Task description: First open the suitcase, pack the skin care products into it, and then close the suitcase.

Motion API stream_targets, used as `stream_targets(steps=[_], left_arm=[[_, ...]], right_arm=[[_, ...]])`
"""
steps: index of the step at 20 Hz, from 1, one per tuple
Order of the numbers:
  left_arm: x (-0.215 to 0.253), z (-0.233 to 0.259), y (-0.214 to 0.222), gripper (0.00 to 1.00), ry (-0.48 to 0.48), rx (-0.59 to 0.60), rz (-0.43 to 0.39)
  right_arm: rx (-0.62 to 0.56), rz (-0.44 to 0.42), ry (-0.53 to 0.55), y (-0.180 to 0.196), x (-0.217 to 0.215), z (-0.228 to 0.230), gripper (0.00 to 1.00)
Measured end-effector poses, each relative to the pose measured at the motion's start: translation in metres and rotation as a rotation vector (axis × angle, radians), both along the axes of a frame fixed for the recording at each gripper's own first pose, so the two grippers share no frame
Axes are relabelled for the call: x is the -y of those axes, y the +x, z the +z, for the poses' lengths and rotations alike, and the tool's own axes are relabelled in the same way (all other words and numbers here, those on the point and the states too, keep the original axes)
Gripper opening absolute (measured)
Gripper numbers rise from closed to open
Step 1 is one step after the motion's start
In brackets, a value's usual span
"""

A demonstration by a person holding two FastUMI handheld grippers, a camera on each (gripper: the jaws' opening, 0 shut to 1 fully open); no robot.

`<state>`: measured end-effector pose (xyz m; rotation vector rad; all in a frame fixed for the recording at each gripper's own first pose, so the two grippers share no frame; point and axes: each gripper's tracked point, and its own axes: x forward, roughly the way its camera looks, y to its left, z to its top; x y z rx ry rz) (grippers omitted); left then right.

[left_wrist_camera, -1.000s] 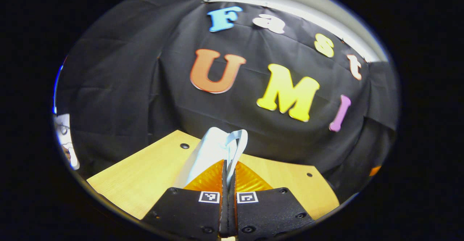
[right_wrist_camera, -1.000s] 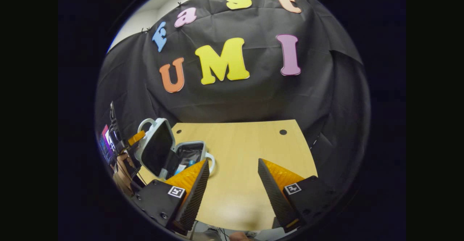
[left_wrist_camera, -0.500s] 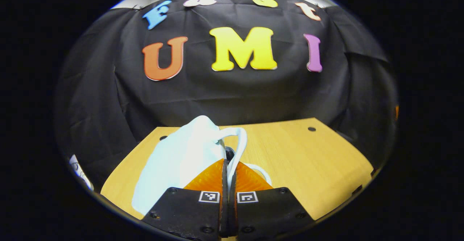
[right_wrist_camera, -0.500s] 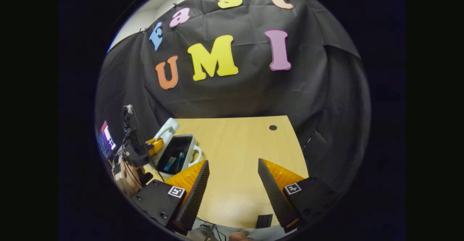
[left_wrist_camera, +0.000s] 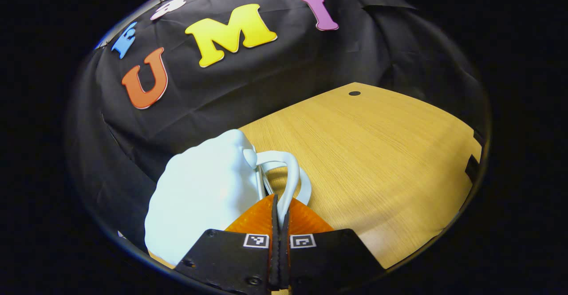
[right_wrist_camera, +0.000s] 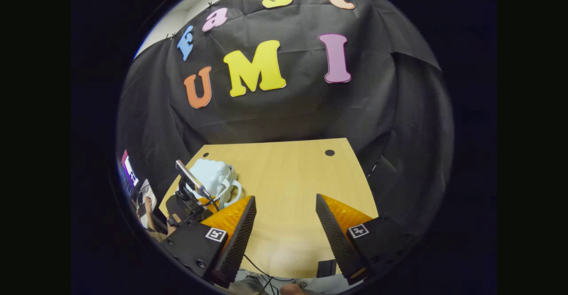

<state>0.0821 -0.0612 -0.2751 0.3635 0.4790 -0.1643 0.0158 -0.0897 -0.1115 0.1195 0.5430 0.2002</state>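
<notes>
2 handle loops sit at the near end of the pale blue suitcase (left_wrist_camera: 199, 197), and the left gripper (left_wrist_camera: 279, 202) has its fingers pressed together on the upper one, the lid handle (left_wrist_camera: 290, 177), right at the bottom of the left gripper view. Just past it the second loop, the base handle (left_wrist_camera: 305, 187), lies almost level with the first, so the lid looks down or very nearly down on the base — whether the seam has fully met cannot be told from here. The step in hand, as I judge it, is the close, and doing it well means pushing the clamped handle straight down until both loops line up, not letting go while any gap may remain, then releasing without dragging the light case sideways. In the right gripper view the right gripper (right_wrist_camera: 286, 217) hangs with its fingers wide apart and nothing between them, near the front edge of the wooden table (right_wrist_camera: 288, 171); the suitcase sits to its left near the table's left edge, with the left gripper at its near side. That free gripper could steady the shell from above if the lid springs back — a guess, not a plan seen. Farther off, bare tabletop runs to the black cloth wall (right_wrist_camera: 288, 113).
</notes>
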Motion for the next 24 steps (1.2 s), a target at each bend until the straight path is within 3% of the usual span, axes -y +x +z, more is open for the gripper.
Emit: stream_targets(steps=[2, 3, 4, 5, 10, 14, 15, 17, 18, 20, 24], left_arm=[[0.001, -0.002, 0.000, 0.04, 0.027, -0.001, -0.006], [0.001, -0.004, 0.000, 0.03, 0.039, -0.005, -0.011], [0.002, -0.004, 0.000, 0.04, 0.051, -0.007, -0.018], [0.002, -0.003, 0.000, 0.04, 0.071, -0.009, -0.022], [0.002, -0.008, 0.002, 0.03, 0.151, 0.002, -0.026], [0.001, -0.010, 0.001, 0.05, 0.273, -0.011, -0.045], [0.003, -0.012, 0.002, 0.05, 0.295, -0.020, -0.064], [0.012, -0.018, 0.001, 0.33, 0.233, -0.042, -0.075], [0.015, -0.015, 0.001, 0.60, 0.197, -0.038, -0.066], [0.021, 0.006, -0.004, 0.79, 0.125, -0.010, -0.050], [0.015, 0.083, -0.014, 0.97, -0.079, 0.107, 0.001]], right_arm=[[-0.013, -0.001, 0.001, -0.001, -0.004, -0.001, 0.81], [-0.014, 0.001, 0.000, -0.001, -0.005, -0.001, 0.76], [-0.012, 0.004, 0.000, -0.001, -0.007, 0.000, 0.81], [-0.008, 0.006, -0.002, -0.001, -0.008, 0.001, 0.76], [0.024, 0.021, -0.011, -0.002, -0.012, 0.013, 0.76], [0.057, 0.024, -0.006, -0.001, -0.013, 0.029, 0.76], [0.072, 0.022, -0.003, 0.000, -0.013, 0.036, 0.81], [0.108, 0.012, -0.003, 0.004, -0.011, 0.049, 0.81], [0.126, 0.006, -0.003, 0.004, -0.009, 0.056, 0.80], [0.157, -0.009, 0.001, 0.009, -0.008, 0.065, 0.80], [0.223, -0.067, -0.010, 0.020, -0.007, 0.082, 0.80]])
